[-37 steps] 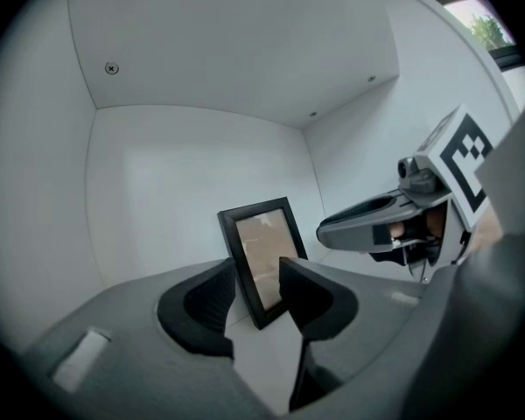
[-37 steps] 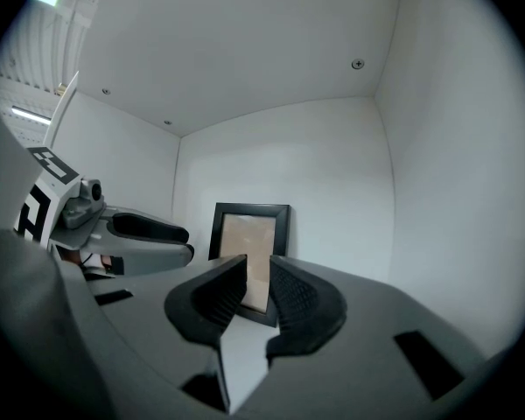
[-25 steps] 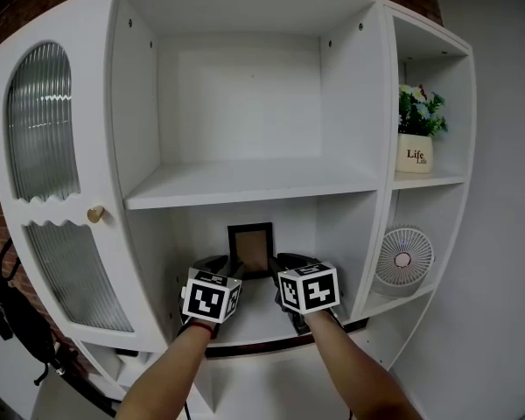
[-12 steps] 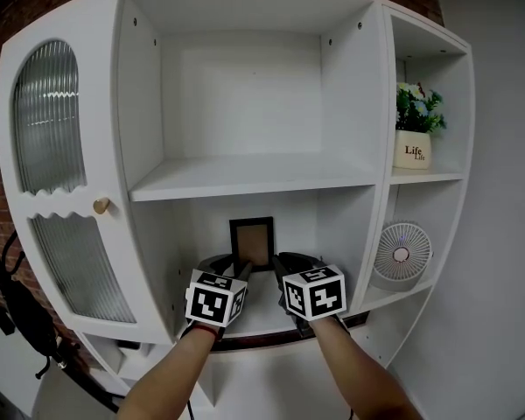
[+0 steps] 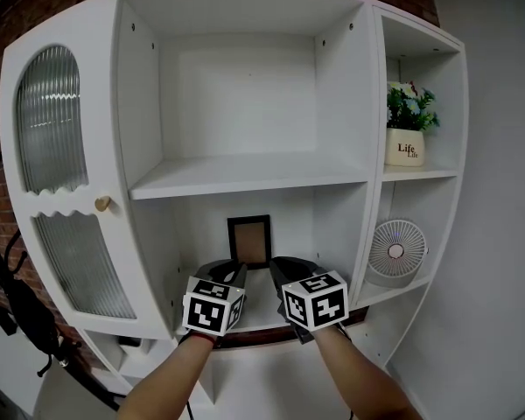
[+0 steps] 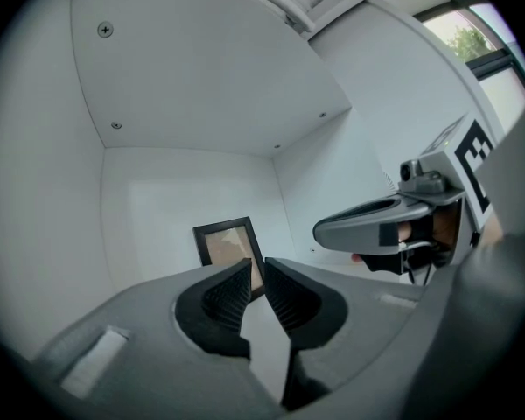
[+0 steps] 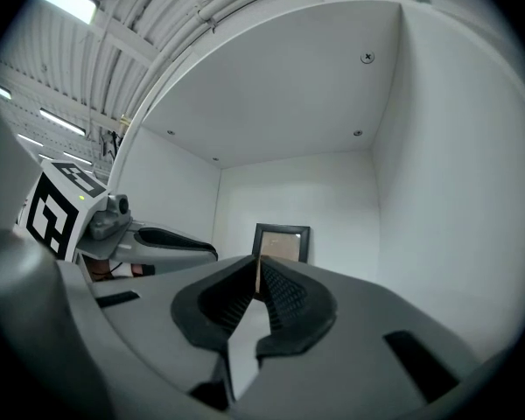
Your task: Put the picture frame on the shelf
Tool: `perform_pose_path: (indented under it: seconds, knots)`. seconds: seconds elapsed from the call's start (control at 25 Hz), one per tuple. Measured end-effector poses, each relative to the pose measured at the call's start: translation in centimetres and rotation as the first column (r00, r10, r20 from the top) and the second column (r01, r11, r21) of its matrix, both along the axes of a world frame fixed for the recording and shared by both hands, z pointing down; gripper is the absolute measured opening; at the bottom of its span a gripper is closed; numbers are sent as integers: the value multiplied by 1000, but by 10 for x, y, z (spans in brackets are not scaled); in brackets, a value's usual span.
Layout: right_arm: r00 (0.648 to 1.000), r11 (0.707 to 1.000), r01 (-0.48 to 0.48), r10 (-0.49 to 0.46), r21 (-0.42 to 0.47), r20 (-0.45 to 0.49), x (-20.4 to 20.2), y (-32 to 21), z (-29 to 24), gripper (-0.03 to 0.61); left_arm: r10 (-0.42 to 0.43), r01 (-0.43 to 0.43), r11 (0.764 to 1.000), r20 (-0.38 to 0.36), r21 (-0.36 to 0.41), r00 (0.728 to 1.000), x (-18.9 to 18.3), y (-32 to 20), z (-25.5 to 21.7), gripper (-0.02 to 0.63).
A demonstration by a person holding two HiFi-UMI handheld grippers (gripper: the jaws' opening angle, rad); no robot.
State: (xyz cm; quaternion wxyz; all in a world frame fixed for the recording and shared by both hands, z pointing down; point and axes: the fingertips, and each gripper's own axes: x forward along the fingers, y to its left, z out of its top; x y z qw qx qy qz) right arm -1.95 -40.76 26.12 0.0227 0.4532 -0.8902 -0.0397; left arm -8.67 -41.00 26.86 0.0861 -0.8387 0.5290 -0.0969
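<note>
The black picture frame (image 5: 249,240) stands upright, leaning on the back wall of the lower middle compartment, on the white shelf board (image 5: 261,303). It also shows in the left gripper view as the frame (image 6: 226,245) and in the right gripper view as the frame (image 7: 282,241). Both grippers hover side by side in front of it, clear of it. My left gripper (image 5: 229,272) (image 6: 257,266) has its jaws closing to a narrow gap with nothing between them. My right gripper (image 5: 284,269) (image 7: 258,266) is shut and empty.
Above is a bare middle shelf (image 5: 245,178). The right-hand column holds a potted plant (image 5: 405,129) and a small white fan (image 5: 396,250). On the left is a ribbed-glass cabinet door (image 5: 52,147) with a brass knob (image 5: 103,204).
Both grippers have drawn back a little from the frame, which stays standing on the shelf. The left jaws have narrowed from wide open to a thin gap.
</note>
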Motion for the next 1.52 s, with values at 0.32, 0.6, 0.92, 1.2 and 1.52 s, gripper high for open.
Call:
perform_pose_path:
  seconds: [0.32, 0.6, 0.92, 1.2, 1.52]
  knots:
    - [1000, 999, 25, -24, 29, -16, 4, 25, 3, 18, 38, -38, 999, 2, 16, 999, 7, 28, 4, 29]
    - [998, 998, 61, -60, 35, -19, 7, 48, 14, 17, 101, -101, 995, -32, 18, 994, 14, 53, 13, 26]
    - [994, 992, 111, -110, 67, -17, 7, 83, 24, 15, 188, -184, 981, -90, 53, 978, 15, 90, 23, 26]
    - [991, 989, 133, -133, 59, 0, 7, 105, 46, 15, 222, -216, 975, -139, 56, 965, 12, 115, 38, 26]
    - [989, 989, 148, -148, 9, 29, 11, 124, 81, 17, 234, -237, 972, -187, 11, 954, 8, 135, 74, 26]
